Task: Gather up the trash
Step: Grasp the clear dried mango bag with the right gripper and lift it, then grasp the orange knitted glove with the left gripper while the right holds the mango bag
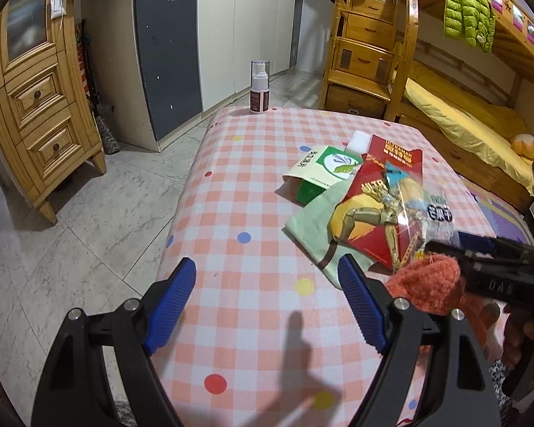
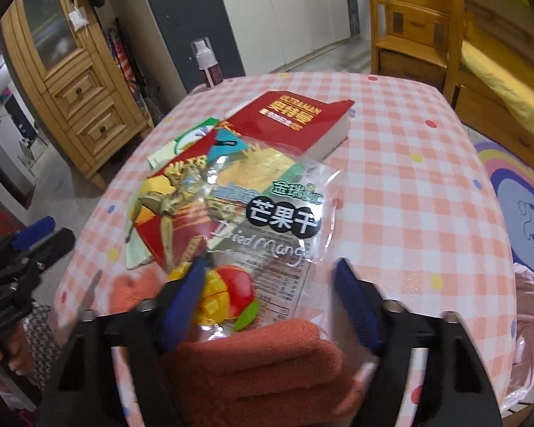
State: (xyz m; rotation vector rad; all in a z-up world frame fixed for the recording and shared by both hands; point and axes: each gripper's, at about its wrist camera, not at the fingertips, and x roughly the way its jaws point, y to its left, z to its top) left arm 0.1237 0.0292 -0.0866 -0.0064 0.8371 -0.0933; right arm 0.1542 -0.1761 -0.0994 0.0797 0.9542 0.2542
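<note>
A: Where does the trash lie?

B: The clear dried mango bag [image 2: 267, 220] sits on the pink checked tablecloth [image 2: 409, 178], overlapping a red Ultraman card [image 2: 160, 227], with its near end on an orange knitted cloth [image 2: 252, 366]. Behind it lie a red Ultraman box [image 2: 295, 121] and a green-and-white carton [image 1: 324, 174]; a pale green wrapper [image 1: 313, 224] lies under the card.

A: And the tongs?

B: The right gripper [image 2: 270, 302] has its blue pads spread wide on either side of the bag's near end, not closed on it. The left gripper [image 1: 267, 306] is wide open too, over bare cloth to the left of the pile.

A: Anything else?

B: A pump bottle [image 1: 260, 87] stands at the table's far edge, and a pink-lined bin [image 2: 530, 338] sits just beside the table at the right.
</note>
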